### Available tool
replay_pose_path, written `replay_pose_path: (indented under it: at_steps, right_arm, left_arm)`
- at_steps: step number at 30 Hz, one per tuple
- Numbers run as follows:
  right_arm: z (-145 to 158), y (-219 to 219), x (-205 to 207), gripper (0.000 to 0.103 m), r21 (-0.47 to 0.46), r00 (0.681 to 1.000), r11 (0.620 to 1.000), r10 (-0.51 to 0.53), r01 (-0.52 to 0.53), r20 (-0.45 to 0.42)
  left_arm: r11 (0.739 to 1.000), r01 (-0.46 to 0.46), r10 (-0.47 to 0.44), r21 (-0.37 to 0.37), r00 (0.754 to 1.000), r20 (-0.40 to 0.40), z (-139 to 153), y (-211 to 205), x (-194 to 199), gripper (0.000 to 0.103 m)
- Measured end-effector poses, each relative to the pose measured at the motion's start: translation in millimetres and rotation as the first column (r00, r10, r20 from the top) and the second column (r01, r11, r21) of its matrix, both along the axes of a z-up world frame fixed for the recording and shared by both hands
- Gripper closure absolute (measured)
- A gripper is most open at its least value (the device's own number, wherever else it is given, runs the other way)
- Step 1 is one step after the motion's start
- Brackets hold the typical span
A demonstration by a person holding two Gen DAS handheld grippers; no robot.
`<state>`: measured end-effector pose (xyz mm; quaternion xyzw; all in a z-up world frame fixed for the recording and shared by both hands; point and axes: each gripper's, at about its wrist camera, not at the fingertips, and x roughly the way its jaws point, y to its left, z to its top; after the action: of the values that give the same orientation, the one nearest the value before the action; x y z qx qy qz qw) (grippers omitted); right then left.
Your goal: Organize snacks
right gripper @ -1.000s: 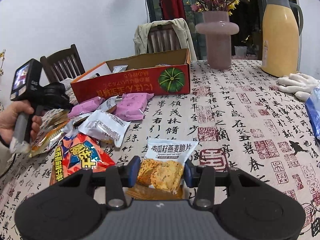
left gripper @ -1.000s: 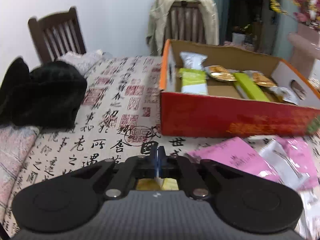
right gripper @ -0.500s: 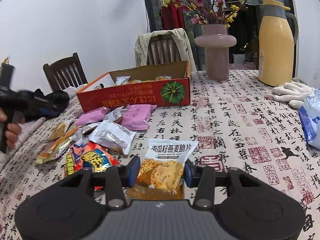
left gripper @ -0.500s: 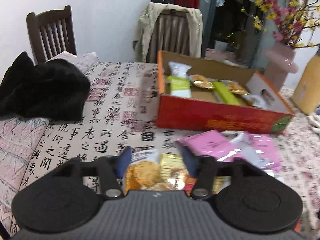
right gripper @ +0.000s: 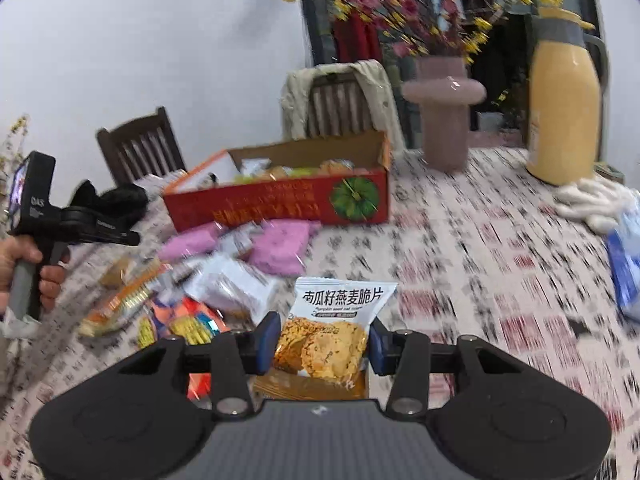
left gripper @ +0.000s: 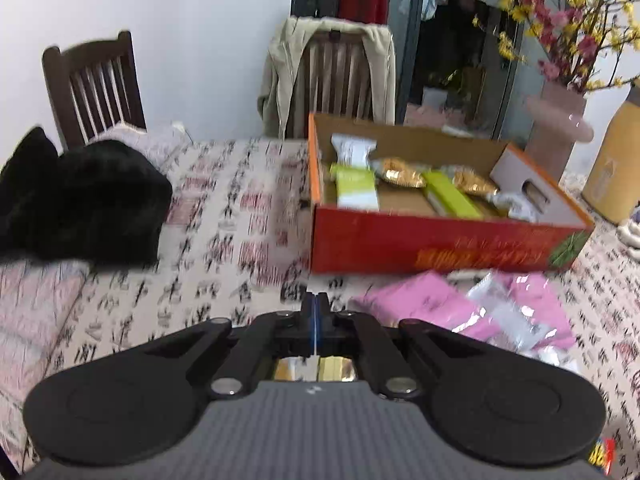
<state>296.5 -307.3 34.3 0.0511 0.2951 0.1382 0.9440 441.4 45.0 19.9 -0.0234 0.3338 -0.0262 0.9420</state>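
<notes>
Jaws of my left gripper (left gripper: 315,312) just reopened, then closed again, pinching thin edge of gold-foil packet (left gripper: 314,368). Right gripper (right gripper: 322,340) clamps oat crisp packet (right gripper: 336,332), lifted off table. Both bound for red box (left gripper: 436,248), I judge.

Tablecloth (right gripper: 500,280) print motion-blurred; blue bag (right gripper: 626,264) cut off, perhaps tissues.

— How many chairs and boxes?
— Two wooden chairs, one bare (left gripper: 96,88) and one draped with a beige jacket (left gripper: 332,76), and one red cardboard box (left gripper: 436,244).
— On the surface?
— Two pink packets (right gripper: 194,242) (right gripper: 282,250), one pink vase (right gripper: 444,116), one yellow thermos (right gripper: 564,100).
— Inside the box?
— Two green packets (left gripper: 354,184) (left gripper: 450,194), two golden ones (left gripper: 398,174) (left gripper: 474,184).
</notes>
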Motion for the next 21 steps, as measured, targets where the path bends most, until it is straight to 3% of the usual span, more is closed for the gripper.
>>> replay_pose_path:
  at_steps: [2, 4, 6, 8, 10, 12, 17, 21]
  right_arm:
    - [10, 0, 14, 0.06, -0.001, 1.0, 1.0, 0.019, -0.019, 0.013]
    - [18, 2, 24, 0.06, -0.013, 0.999, 1.0, 0.022, -0.022, 0.03]
    - [21, 3, 32, 0.06, -0.012, 0.999, 0.999, 0.036, -0.035, 0.04]
    - [18, 4, 45, 0.059, -0.002, 0.998, 0.999, 0.052, -0.052, 0.025]
    - [14, 6, 60, 0.059, 0.005, 0.998, 0.998, 0.055, -0.055, 0.003]
    - [15, 10, 70, 0.059, 0.007, 0.998, 0.998, 0.065, -0.065, 0.002]
    - [27, 19, 86, 0.059, -0.021, 0.994, 0.995, 0.1, -0.099, 0.038]
    - [39, 19, 111, 0.059, -0.039, 0.993, 0.994, 0.106, -0.104, 0.051]
  left_arm:
    - [1.0, 0.004, -0.004, -0.005, 1.0, 0.01, 5, 2, 0, 0.101]
    - [1.0, 0.012, -0.012, 0.015, 1.0, 0.029, 5, 8, -4, 0.088]
    - [0.998, 0.029, -0.03, 0.048, 0.999, 0.017, -1, 13, -8, 0.032]
    - [0.994, 0.051, -0.052, 0.096, 0.999, 0.008, -12, 14, -10, 0.023]
    - [0.991, 0.061, -0.058, 0.117, 0.998, -0.027, -22, 15, -7, 0.033]
    - [0.995, 0.069, -0.064, 0.066, 0.995, -0.077, -31, 22, 0, 0.06]
    - [0.998, 0.046, -0.044, 0.03, 0.997, -0.06, -31, 28, 1, 0.069]
    - [0.997, 0.074, -0.074, -0.004, 0.997, 0.021, 3, 19, 9, 0.072]
